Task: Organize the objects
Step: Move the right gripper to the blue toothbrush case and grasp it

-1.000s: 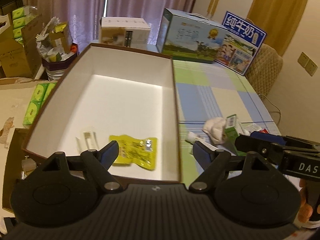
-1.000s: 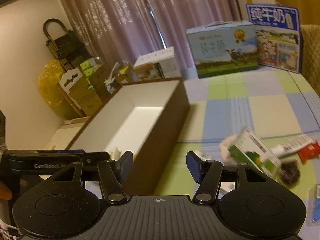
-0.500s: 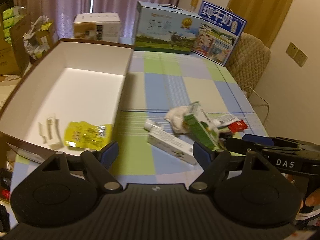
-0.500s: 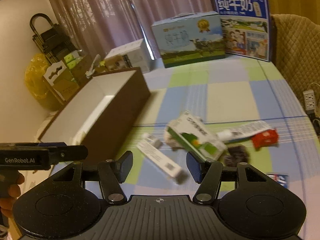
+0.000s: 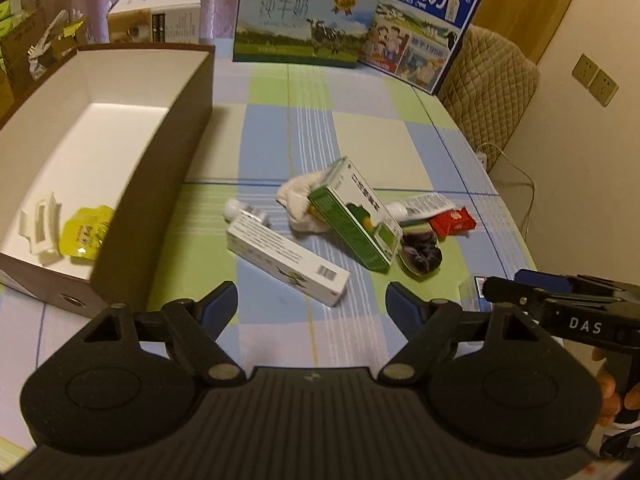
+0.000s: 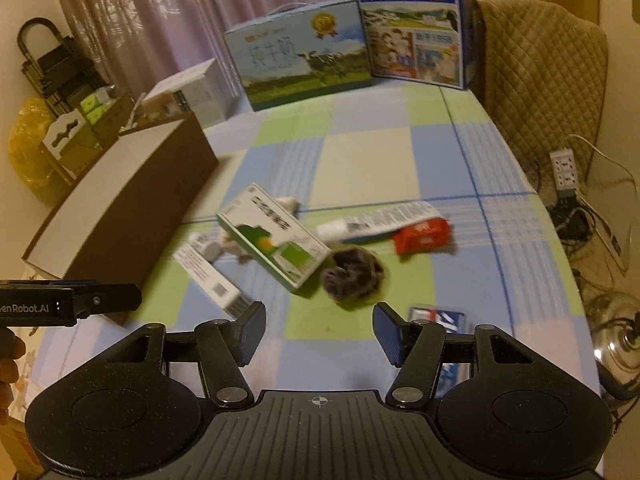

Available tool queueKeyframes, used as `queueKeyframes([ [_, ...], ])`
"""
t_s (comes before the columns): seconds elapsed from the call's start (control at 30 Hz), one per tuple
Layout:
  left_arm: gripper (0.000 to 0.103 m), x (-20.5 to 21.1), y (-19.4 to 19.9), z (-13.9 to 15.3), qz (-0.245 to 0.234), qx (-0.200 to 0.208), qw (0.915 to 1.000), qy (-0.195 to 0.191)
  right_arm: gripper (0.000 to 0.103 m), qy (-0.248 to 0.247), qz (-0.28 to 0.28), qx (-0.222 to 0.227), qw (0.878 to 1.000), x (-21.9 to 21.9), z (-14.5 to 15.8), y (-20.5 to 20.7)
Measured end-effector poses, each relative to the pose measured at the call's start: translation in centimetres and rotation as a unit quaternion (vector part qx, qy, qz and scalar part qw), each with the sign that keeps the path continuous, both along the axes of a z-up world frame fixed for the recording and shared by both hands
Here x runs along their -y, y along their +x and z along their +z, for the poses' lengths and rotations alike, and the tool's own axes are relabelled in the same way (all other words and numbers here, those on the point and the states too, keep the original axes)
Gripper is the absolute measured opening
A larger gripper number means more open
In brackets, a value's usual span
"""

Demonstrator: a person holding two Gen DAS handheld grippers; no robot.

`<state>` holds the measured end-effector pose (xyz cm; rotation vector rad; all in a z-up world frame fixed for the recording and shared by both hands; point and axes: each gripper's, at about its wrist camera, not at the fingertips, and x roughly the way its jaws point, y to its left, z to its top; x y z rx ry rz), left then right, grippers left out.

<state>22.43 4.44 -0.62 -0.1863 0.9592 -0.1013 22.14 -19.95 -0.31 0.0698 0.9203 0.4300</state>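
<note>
Milk cartons (image 5: 306, 16), quilted chair (image 5: 490, 88)

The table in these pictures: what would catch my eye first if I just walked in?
Probably the jumble in the middle of the checked tablecloth: a green carton leaning on a white cloth, a long white box, a tube and a red packet. To its left stands a big brown box, open, with a yellow pouch inside. Two milk cartons stand at the far edge.

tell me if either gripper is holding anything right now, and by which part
Nothing is held. The left gripper and the right gripper are both open and empty, above the tablecloth short of the clutter.
</note>
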Motion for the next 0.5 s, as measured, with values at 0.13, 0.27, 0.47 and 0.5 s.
queueKeyframes([
  [0.13,0.078,1.2,0.2,-0.8,-0.001,-0.012,0.9999,0.000,0.056,-0.008,-0.009,-0.010,1.000,1.3,-0.6,-0.1],
  [0.27,0.078,2.2,0.4,-1.5,-0.002,-0.022,0.9997,0.003,0.056,-0.020,-0.022,-0.021,0.999,2.7,-1.4,0.1],
  [0.47,0.078,2.8,0.7,-2.6,0.003,-0.036,0.9993,0.010,0.056,-0.044,-0.044,-0.045,0.997,4.0,-3.4,0.8],
  [0.5,0.078,2.9,0.8,-2.8,0.006,-0.038,0.9992,0.011,0.056,-0.046,-0.047,-0.050,0.997,4.2,-3.8,1.0],
])
